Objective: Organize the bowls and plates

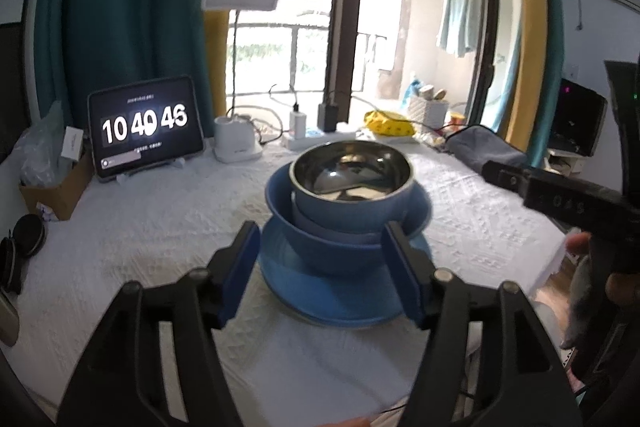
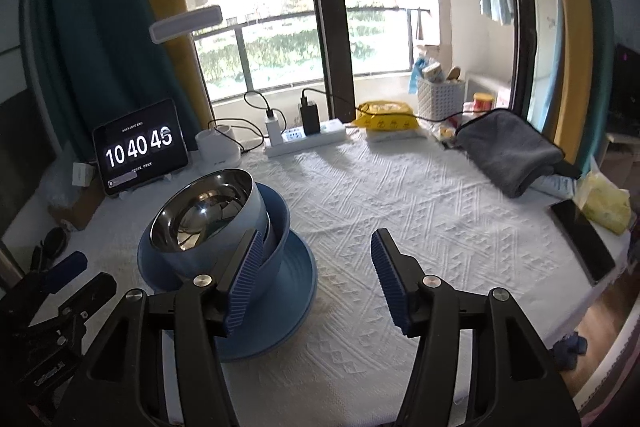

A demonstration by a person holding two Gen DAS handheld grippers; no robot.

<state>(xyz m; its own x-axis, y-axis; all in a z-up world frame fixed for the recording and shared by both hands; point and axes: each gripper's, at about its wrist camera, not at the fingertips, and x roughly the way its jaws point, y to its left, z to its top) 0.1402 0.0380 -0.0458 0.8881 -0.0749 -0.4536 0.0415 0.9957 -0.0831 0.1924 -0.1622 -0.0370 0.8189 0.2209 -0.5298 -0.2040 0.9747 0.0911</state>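
Note:
A stack of blue dishes stands on the white tablecloth (image 2: 400, 211). A wide blue plate (image 1: 340, 301) (image 2: 298, 277) lies at the bottom with a deep blue bowl (image 1: 320, 251) (image 2: 282, 207) on it. Tilted on top sits a steel-lined blue bowl (image 1: 352, 167) (image 2: 200, 207), over a paler bowl (image 1: 320, 227). My left gripper (image 1: 319, 231) is open, just short of the stack, its fingers either side of the deep bowl in the picture and touching nothing. My right gripper (image 2: 316, 235) is open over bare cloth to the right of the stack, nothing between its fingers.
A tablet clock (image 1: 146, 127) (image 2: 140, 147), a white lamp base (image 1: 234, 141) and a power strip (image 2: 308, 139) line the back edge. A grey folded cloth (image 2: 508, 155), a dark phone (image 2: 584, 239) and a yellow bag (image 2: 606, 207) lie at the right, near the table edge.

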